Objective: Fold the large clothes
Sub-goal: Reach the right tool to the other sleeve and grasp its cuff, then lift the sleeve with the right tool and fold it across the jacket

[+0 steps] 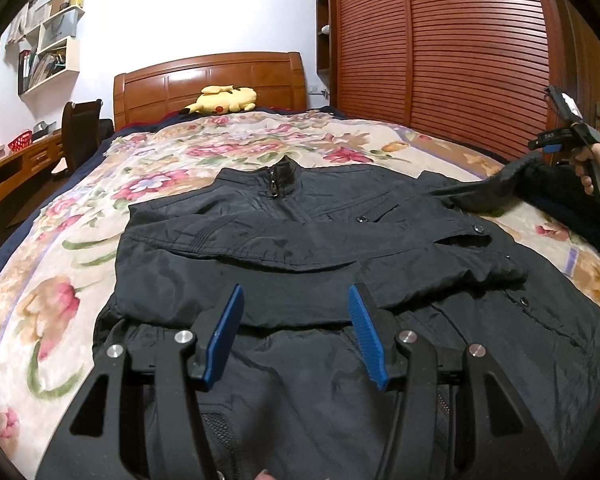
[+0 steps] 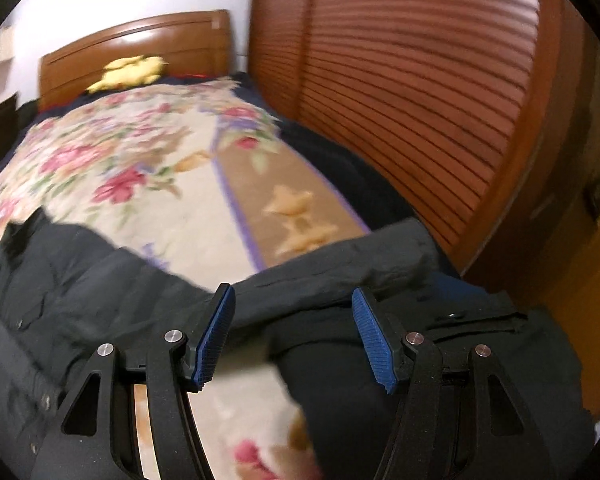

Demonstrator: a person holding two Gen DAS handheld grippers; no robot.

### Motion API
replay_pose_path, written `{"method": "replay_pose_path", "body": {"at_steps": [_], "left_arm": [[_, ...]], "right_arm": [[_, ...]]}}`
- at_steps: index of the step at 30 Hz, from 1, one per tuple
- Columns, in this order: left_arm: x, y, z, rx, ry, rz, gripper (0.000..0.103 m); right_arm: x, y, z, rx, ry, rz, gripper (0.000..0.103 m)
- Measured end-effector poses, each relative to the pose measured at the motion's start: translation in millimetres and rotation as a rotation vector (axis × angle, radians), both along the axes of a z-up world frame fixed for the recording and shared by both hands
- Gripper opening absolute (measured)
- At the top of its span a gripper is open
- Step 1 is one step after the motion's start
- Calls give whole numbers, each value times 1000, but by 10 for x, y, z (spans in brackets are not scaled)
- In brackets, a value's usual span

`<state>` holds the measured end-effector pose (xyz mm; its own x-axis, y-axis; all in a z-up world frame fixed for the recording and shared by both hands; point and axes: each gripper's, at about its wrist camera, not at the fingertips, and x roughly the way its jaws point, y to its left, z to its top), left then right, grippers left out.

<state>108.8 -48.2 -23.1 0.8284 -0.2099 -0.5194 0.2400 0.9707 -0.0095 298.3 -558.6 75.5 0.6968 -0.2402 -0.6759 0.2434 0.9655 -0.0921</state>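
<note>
Lying zipped and front-up across the near end of the bed, the black jacket had one sleeve folded over its chest, collar toward the headboard. Left gripper hovered over the hem, jaws wide apart, holding nothing. Right gripper also gaped open above the other sleeve at the bed's right edge by the wardrobe; right view blurred
</note>
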Motion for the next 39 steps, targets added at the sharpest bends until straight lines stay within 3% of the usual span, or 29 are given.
{"method": "replay_pose_path", "body": {"at_steps": [9, 11, 13, 15, 17, 21, 27, 31, 39], "left_arm": [[4, -1, -4, 3, 2, -1, 54], [1, -3, -5, 3, 2, -1, 54], [1, -4, -5, 2, 1, -2, 54], [1, -6, -3, 2, 1, -1, 54], [-2, -8, -2, 2, 1, -4, 54], [-16, -10, -5, 6, -4, -9, 54], [-51, 9, 12, 4, -6, -10, 54], [-84, 20, 34, 2, -8, -9, 54], [-140, 40, 59, 7, -9, -15, 54]], "right_arm": [[295, -365, -210, 164, 70, -124, 62], [362, -392, -257, 160, 86, -148, 62], [417, -392, -309, 146, 108, -154, 54], [455, -384, -349, 125, 123, -162, 24], [446, -351, -344, 100, 112, -151, 8], [406, -202, -255, 30, 67, -124, 4], [180, 438, 162, -22, -69, 57, 3], [4, 1010, 348, -50, -102, 199, 2], [-155, 1898, 209, -67, -91, 382, 2]]}}
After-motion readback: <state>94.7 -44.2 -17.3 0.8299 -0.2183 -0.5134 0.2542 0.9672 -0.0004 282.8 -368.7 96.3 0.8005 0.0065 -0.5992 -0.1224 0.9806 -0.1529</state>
